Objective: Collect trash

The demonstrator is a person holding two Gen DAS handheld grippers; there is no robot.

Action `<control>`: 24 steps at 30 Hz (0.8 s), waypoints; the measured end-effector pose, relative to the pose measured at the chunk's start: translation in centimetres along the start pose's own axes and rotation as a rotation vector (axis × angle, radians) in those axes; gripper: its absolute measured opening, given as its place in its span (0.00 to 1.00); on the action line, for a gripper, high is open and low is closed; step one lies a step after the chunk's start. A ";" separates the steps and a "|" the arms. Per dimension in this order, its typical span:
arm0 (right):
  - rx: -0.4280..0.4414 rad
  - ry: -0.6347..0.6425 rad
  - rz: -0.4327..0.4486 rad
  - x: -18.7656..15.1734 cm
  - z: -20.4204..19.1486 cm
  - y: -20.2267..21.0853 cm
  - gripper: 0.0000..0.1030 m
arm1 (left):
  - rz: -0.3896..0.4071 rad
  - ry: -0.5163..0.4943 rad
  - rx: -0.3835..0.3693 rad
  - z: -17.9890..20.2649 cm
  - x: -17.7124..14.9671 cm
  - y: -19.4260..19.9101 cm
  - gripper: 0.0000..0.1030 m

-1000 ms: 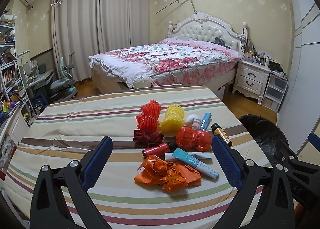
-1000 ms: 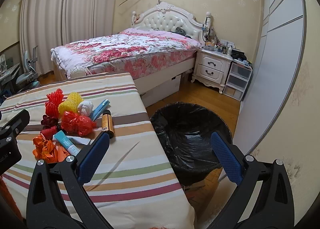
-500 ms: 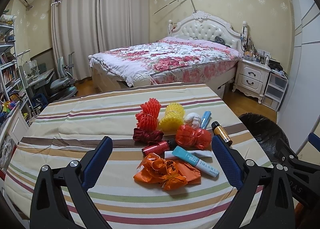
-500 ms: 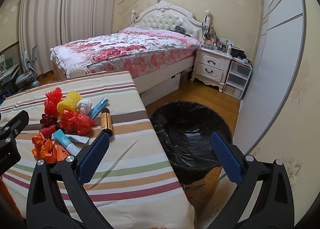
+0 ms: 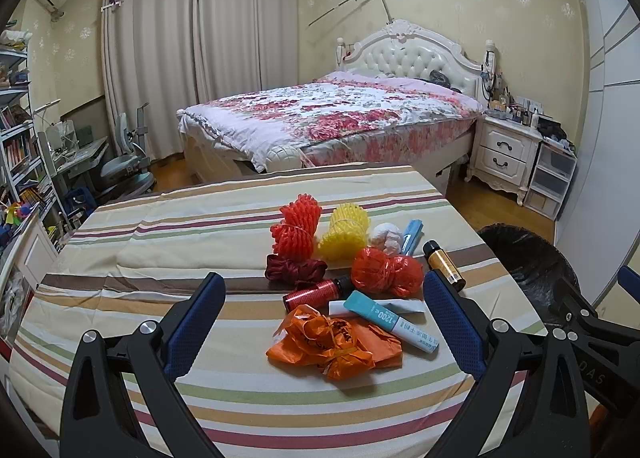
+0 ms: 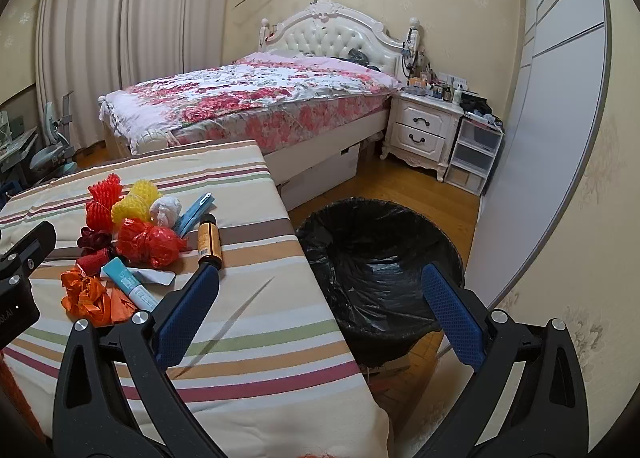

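Note:
A pile of trash lies on the striped table [image 5: 160, 242]: an orange plastic bag [image 5: 332, 346], a teal tube [image 5: 390, 322], a red bag [image 5: 386, 272], a red bottle [image 5: 316, 292], an amber bottle [image 5: 444, 264], red [image 5: 296, 232] and yellow [image 5: 346, 234] foam nets. My left gripper [image 5: 324, 322] is open, above the table just in front of the pile. My right gripper [image 6: 320, 310] is open and empty, by the table's right edge, over the black-lined trash bin [image 6: 380, 270]. The pile shows at the left in the right wrist view [image 6: 144, 242].
A bed [image 5: 340, 117] stands beyond the table, with a white nightstand [image 5: 504, 149] and plastic drawers [image 5: 552, 177] to its right. A wardrobe wall [image 6: 560, 97] is close on the right of the bin. A desk, chair and shelves stand far left [image 5: 80, 161].
Both grippers drifted very slightly; the right one edged a little closer over the bin. Nothing on the table moved.

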State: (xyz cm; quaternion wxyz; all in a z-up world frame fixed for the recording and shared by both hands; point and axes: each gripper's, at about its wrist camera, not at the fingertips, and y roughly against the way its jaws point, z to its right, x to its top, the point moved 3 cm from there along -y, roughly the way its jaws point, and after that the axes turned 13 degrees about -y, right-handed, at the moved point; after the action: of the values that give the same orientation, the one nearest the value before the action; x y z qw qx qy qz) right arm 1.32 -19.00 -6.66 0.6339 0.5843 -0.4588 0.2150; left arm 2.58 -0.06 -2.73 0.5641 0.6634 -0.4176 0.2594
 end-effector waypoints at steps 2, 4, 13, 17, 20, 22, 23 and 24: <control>0.000 0.000 -0.002 0.1 0.1 0.1 0.96 | -0.002 -0.001 -0.001 0.0 -0.1 0.0 0.94; -0.005 -0.003 -0.008 -0.1 0.4 0.0 0.96 | -0.002 -0.001 0.000 0.1 -0.3 -0.1 0.94; -0.009 -0.009 -0.016 0.0 0.4 0.0 0.96 | -0.007 -0.004 0.000 0.4 -0.7 -0.5 0.94; -0.010 -0.011 -0.018 0.1 0.4 -0.1 0.96 | -0.009 -0.005 0.000 0.4 -1.0 -0.5 0.94; -0.009 -0.009 -0.019 0.1 0.4 -0.1 0.96 | -0.012 -0.005 -0.001 0.5 -1.0 -0.5 0.94; -0.009 -0.009 -0.022 0.0 0.4 -0.1 0.96 | -0.015 -0.005 -0.001 0.5 -1.3 -0.5 0.94; -0.009 -0.009 -0.024 0.0 0.5 -0.1 0.96 | -0.016 -0.006 -0.001 0.5 -1.4 -0.5 0.94; -0.009 -0.009 -0.025 0.0 0.5 -0.1 0.96 | -0.016 -0.006 -0.001 0.5 -1.2 -0.5 0.94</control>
State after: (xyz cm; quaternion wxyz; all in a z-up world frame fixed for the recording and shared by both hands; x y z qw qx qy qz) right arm 1.25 -19.45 -6.77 0.6371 0.5881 -0.4553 0.2022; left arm 2.30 -0.23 -4.12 0.5652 0.6672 -0.4141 0.2530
